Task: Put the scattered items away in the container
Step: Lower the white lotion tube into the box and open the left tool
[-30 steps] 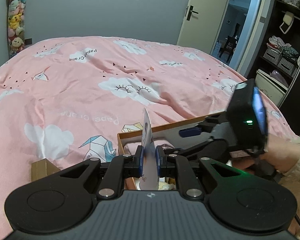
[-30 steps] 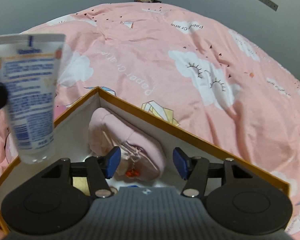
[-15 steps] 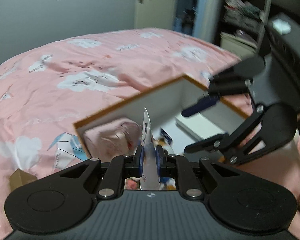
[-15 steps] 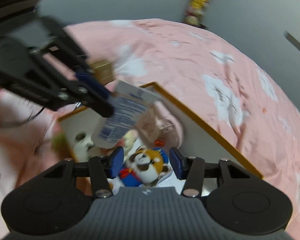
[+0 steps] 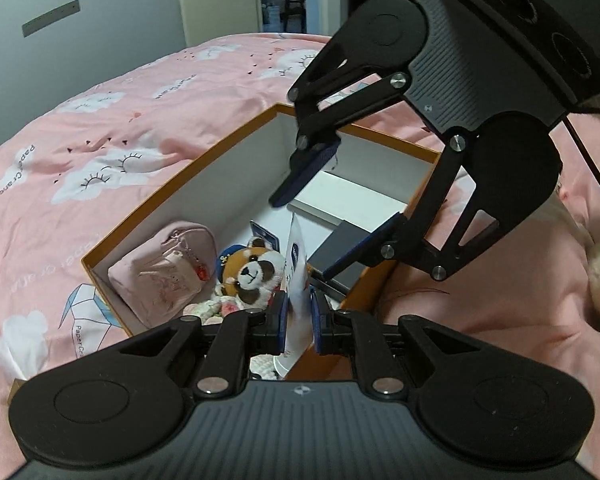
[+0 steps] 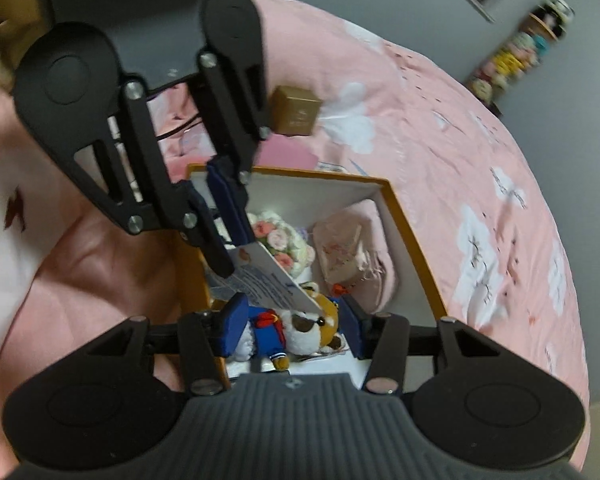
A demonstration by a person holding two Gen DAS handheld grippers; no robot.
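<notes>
Pointing steeply down over the orange box (image 5: 236,148) on the pink bed (image 5: 120,128), the left gripper (image 5: 299,317) has its fingers clenched on a white tube (image 5: 296,272), which hangs above the plush toy (image 5: 252,272) and pink pouch (image 5: 168,268) inside. The right gripper (image 6: 292,322) tilts down opposite it, fingers closing with nothing gripped between them. A small brown box (image 6: 296,110) lies on the bed beyond.

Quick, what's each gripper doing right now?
Left gripper: shut on the flat white squeeze tube.
Right gripper: jaws closing, nothing gripped, above the orange-rimmed cardboard box.
</notes>
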